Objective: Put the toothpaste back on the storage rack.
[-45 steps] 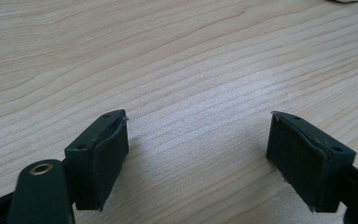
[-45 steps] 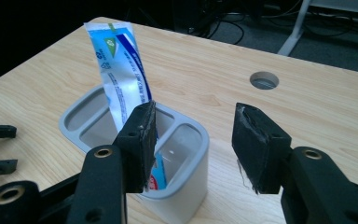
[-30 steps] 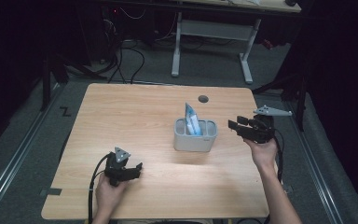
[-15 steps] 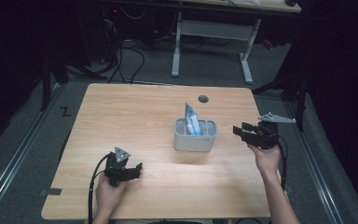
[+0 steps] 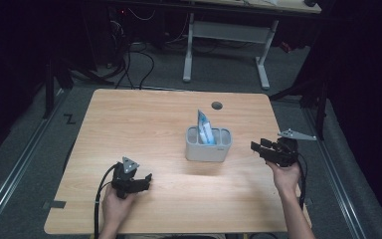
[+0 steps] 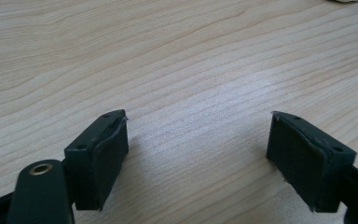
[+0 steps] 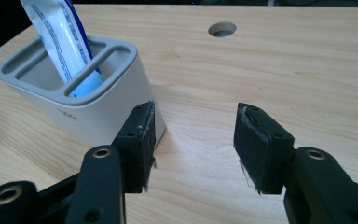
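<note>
Matt grey plastic holder (image 7: 98,100), glossy tube (image 7: 58,39) — pale wood-grain table (image 5: 144,119).

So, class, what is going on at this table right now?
A person sits at a wooden table with a two-jaw gripper in each hand. A grey holder in the middle has a blue and white tube standing in it. The right gripper is beside the holder, jaws open and empty. The left gripper rests low near the front edge, also open, with bare wood between its jaws.
</note>
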`<state>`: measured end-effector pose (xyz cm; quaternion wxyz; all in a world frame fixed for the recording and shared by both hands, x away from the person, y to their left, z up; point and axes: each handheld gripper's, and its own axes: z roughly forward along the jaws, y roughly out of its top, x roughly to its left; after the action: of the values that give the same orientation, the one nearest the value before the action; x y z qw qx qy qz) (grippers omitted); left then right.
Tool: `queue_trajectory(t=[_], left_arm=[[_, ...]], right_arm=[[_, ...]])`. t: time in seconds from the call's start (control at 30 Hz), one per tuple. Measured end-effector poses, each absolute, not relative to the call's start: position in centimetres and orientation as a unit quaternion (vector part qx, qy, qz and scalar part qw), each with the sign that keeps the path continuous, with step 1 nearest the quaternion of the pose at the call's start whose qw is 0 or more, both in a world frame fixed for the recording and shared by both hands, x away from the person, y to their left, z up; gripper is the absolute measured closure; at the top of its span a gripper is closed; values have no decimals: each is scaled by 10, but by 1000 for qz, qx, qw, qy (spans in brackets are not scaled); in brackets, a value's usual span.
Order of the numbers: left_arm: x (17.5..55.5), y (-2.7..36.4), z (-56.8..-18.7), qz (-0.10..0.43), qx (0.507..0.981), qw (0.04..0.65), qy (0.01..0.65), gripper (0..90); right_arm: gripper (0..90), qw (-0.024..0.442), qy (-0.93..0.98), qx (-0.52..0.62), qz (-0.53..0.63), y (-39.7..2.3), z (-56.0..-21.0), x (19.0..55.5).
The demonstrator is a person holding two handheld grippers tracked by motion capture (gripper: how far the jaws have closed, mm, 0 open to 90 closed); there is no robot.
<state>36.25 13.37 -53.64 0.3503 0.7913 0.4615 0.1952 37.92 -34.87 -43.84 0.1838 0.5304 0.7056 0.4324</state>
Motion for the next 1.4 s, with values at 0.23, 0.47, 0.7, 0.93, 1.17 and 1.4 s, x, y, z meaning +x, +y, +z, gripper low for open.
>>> queue_trajectory(t=[0.23, 0.47, 0.7, 0.93, 1.17, 1.4], left_arm=[[362, 134, -536, 195, 792, 350, 461, 209], [363, 134, -536, 194, 792, 350, 461, 209], [363, 134, -536, 194, 792, 350, 461, 209], [363, 133, -536, 195, 792, 350, 461, 210], [363, 133, -536, 194, 792, 350, 460, 209], [363, 133, -536, 195, 793, 350, 459, 206]], right_arm=[[486, 187, 706, 529, 432, -346, -447, 374], [485, 179, 703, 543, 423, -349, -461, 374], [484, 183, 702, 555, 406, -360, -465, 377], [484, 186, 704, 562, 392, -363, -471, 377], [453, 197, 711, 565, 369, -364, -479, 372], [446, 198, 710, 574, 356, -364, -494, 365]])
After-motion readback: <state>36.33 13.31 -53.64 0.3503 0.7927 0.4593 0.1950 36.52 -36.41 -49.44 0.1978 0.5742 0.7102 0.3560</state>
